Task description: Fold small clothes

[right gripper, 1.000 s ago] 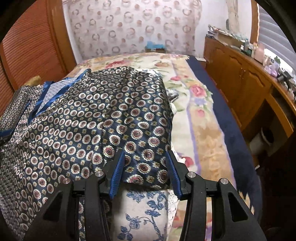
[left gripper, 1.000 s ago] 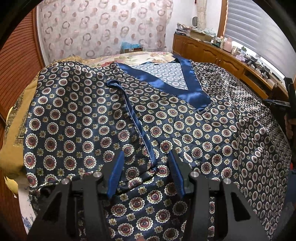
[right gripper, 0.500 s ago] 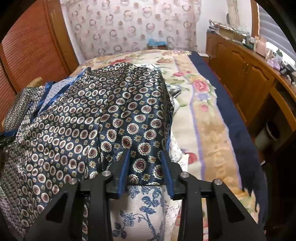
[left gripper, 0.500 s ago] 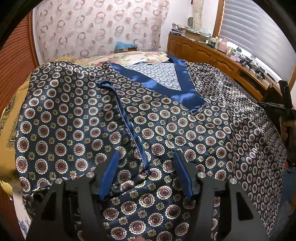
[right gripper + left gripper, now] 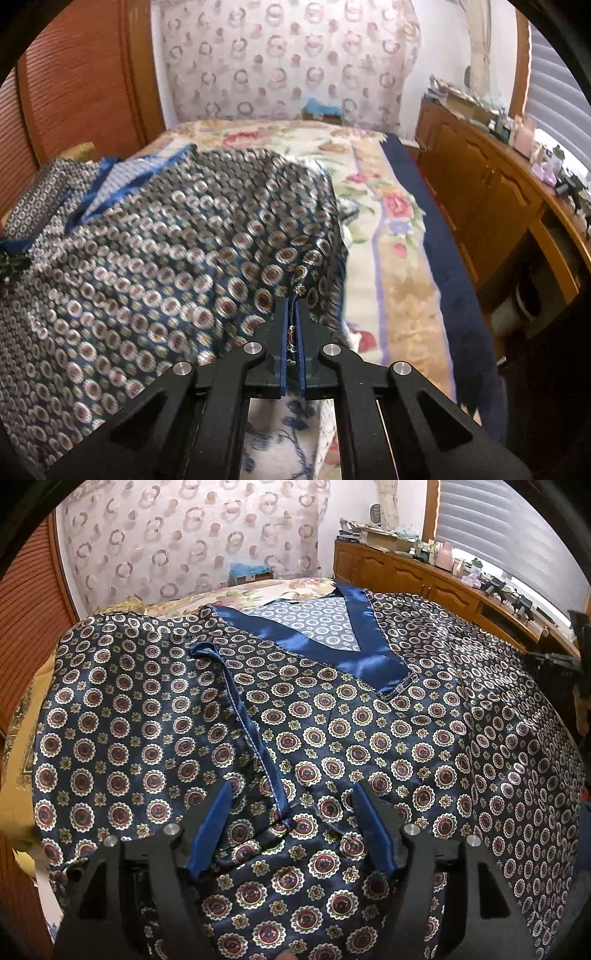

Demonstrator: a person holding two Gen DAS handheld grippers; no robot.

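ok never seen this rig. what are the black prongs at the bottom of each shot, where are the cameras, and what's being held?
No robot here: a person holds a two-finger gripper in each hand, each with a fisheye camera looking forward along its fingers. The prongs are those fingers, with blue pads.

Left wrist view: the left gripper is open, its fingers on either side of a blue-trimmed seam in a navy patterned satin garment spread over a floral bedspread.

Right wrist view: the right gripper is shut on the garment's edge at the near right side of the bed. That picture is motion-blurred. A wooden cabinet runs along the right wall.
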